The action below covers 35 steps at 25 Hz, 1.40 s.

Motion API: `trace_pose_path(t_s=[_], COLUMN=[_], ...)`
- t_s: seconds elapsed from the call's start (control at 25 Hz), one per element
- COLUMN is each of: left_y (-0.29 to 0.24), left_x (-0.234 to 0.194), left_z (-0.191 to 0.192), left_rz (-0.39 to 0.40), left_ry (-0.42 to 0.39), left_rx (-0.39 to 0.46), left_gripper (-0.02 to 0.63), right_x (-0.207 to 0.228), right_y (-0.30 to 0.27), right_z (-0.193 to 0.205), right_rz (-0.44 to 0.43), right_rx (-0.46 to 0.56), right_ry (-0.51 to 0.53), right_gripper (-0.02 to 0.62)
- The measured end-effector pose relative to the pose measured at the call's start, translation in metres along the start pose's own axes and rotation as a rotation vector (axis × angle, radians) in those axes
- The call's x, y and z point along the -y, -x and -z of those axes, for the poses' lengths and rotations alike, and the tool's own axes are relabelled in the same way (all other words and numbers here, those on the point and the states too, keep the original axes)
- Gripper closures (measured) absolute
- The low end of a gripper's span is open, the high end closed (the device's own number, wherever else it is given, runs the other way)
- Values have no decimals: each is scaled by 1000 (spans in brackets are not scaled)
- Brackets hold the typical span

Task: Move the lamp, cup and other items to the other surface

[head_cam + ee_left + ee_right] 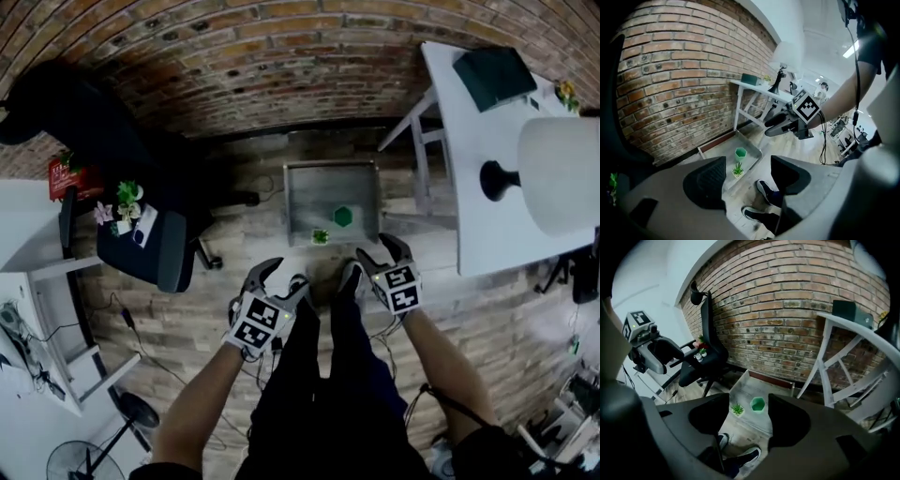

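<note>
Nearest are the person's legs (323, 375) and dark shoes (765, 190), planted on the wood floor. Just beyond the knees hang the two grippers, tilted downward. The left gripper (284, 277) has its jaws standing well apart with nothing held; between them only the shoes and floor show. The right gripper (372, 260) is likewise open and empty, and past its gap lies the tray.

That low grey tray (319, 192) sits on the floor just far of the feet, running towards the brick wall (234, 66). On it stands the green six-sided cup (343, 217), and just near-left of it, by the tray's near edge, a tiny potted plant (321, 236).

To the right rises a white table (469, 122); its slanted legs come down close beside the tray's right side. The lamp (558, 173), with a black base and a broad white shade, stands on the table's near part, well apart from both grippers. At the far end lies a dark green thing that looks like a book (494, 75), though I cannot be sure.

Left of the tray stands a black office chair (150, 244) with little flower pots (122, 208) on its seat. Farther left is a white desk (23, 234), and a floor fan (84, 459) stands at the near left.
</note>
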<state>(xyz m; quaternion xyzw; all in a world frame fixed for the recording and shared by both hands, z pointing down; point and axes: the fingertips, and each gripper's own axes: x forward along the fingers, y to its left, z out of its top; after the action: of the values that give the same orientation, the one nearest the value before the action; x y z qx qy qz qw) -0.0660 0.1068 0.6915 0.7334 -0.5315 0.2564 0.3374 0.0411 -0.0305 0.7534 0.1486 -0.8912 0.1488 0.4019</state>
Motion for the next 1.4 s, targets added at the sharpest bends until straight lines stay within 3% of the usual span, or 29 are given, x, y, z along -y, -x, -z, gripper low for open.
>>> trace_pose_path(t_s=[0.4,0.84,1.16,1.4], left_y=[-70,-123,-144,-144], left_x=[-29,-54,-49,-53], left_z=[41,68,92,98], left_rz=[-64,-51,-22,-32], left_ry=[94,138,190,209], left_rx=[-34,-38,-54,-54], left_gripper=[311,311,313,313], right_x=[23,34,40,34], right_y=[-105,-189,-232,-251], right_z=[55,75,107,118], right_rz=[-55,-100,-133,-166], right_rx=[-92,-146,-207,-244], right_ry=[126,215,298,460], right_gripper=[313,281,244,239])
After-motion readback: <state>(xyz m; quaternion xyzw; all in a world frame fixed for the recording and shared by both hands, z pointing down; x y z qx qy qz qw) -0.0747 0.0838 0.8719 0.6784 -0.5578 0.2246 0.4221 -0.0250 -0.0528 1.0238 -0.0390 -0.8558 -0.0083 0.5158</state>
